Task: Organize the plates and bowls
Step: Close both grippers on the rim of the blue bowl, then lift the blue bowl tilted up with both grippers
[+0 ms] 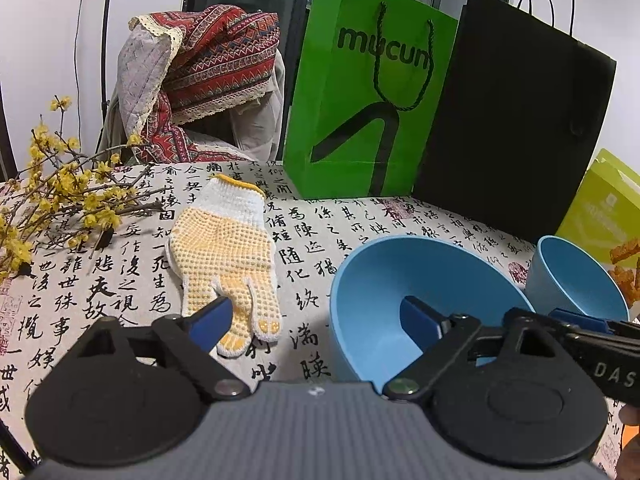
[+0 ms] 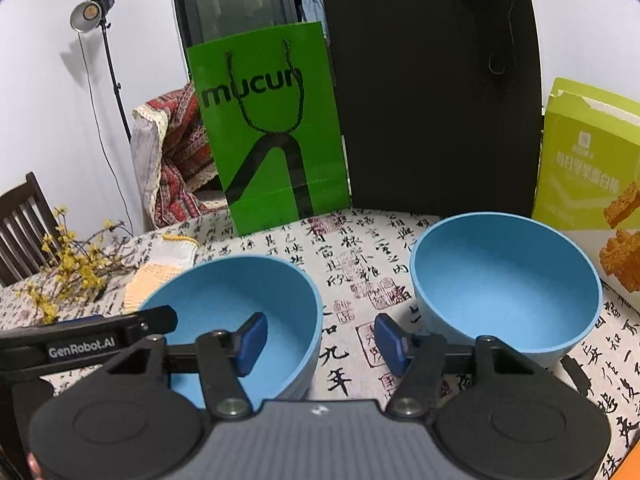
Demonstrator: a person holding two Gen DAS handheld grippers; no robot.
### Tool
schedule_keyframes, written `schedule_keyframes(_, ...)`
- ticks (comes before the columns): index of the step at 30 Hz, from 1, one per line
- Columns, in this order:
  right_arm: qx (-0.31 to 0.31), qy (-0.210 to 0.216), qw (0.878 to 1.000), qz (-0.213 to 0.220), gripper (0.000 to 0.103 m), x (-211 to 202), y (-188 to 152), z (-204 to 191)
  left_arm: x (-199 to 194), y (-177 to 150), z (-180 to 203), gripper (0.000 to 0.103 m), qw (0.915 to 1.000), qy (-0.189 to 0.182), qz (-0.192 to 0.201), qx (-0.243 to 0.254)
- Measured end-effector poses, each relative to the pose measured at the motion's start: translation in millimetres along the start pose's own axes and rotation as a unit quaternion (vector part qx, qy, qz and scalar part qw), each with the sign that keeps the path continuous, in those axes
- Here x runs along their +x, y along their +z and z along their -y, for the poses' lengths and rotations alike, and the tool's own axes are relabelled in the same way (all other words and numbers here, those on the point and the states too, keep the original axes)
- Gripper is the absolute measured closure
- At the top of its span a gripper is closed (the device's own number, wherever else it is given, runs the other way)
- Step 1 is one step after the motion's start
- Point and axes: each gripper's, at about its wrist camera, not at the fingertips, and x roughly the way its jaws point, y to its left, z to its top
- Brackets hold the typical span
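Calligraphy tablecloth point(image 2: 352, 264), white wall point(image 2: 52, 120)

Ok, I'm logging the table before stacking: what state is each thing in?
Near bowl: upright, empty, straddled by both grippers.
Far bowl: upright, empty, untouched.
Left gripper: open.
Right gripper: open.
Green bag: standing.
Black bag: standing.
Glove: lying flat.
Lamp: lit.
Snack box: top torn open.

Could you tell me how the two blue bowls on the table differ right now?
The left bowl has the rim straddled by both tongs, a pad from each inside it; the right bowl has no tongs on it. The left bowl sits beside the glove; the right bowl sits by the snack box. Both are upright, empty and the same blue.
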Motion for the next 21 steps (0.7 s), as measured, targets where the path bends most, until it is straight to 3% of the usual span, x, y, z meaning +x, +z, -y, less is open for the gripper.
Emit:
schedule_keyframes(13, -0.01, 0.004, 1.0, -0.024, 0.06, 14, -6, -6, 6, -3, 1, 0.039, 0.9997, -0.02, -0.017, -0.002)
schedule_keyframes(17, -0.008, 0.007, 0.999, -0.031, 0.07, 17, -8, -7, 9, -4, 1, 0.063, 0.9991, -0.031, -0.029, -0.001)
schedule_keyframes(21, 0.003, 0.017, 0.999, -0.038, 0.079, 19, -10, -7, 9, -5, 2, 0.073, 0.9987, -0.039, -0.032, -0.001)
